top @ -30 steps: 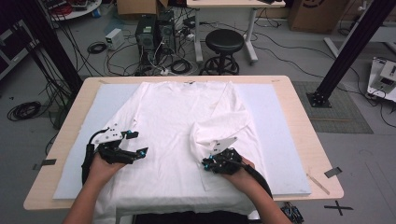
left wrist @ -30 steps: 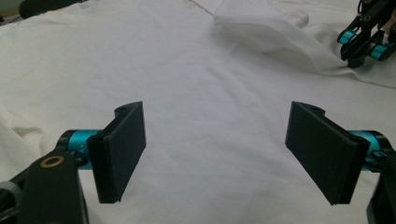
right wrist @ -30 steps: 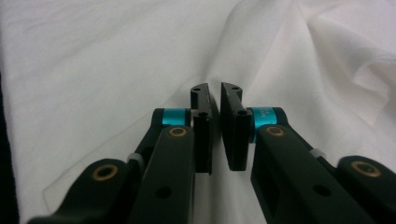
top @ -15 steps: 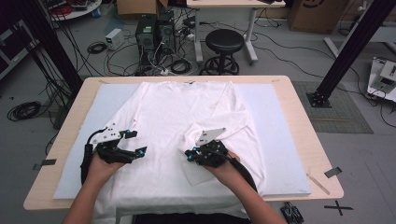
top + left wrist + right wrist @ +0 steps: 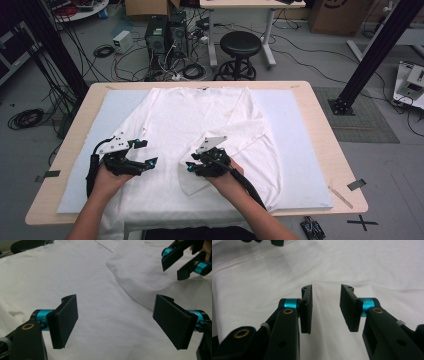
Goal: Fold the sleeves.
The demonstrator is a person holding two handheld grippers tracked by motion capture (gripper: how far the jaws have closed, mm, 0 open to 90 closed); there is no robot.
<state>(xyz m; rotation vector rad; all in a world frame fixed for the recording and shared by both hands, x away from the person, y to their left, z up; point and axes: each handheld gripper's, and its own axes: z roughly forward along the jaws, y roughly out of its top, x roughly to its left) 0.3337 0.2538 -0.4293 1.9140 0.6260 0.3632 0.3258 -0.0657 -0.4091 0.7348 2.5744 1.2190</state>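
Note:
A white T-shirt (image 5: 200,115) lies spread on a pale mat (image 5: 295,145), collar at the far side. Its right side is folded inward as a flap (image 5: 245,137) that ends near the shirt's middle. My right gripper (image 5: 190,167) rests at that flap's edge. Its jaws have just been opening and now stand apart, with a soft ridge of cloth (image 5: 322,315) below them that the pads do not press. My left gripper (image 5: 146,153) hovers over the shirt's left part, jaws wide open and empty (image 5: 115,310). The right gripper (image 5: 181,263) shows in the left gripper view at top right.
The mat covers most of a wooden table (image 5: 320,110). Tape strips (image 5: 356,184) mark its near corners. Beyond the far edge stand a black stool (image 5: 241,47), a computer tower (image 5: 156,35) and floor cables. A black frame post (image 5: 372,50) rises at the right.
The right gripper moved left from the shirt's lower right toward the middle, dragging the shirt's side over into a fold. Its jaws, shut before, now stand apart. The left gripper stayed put.

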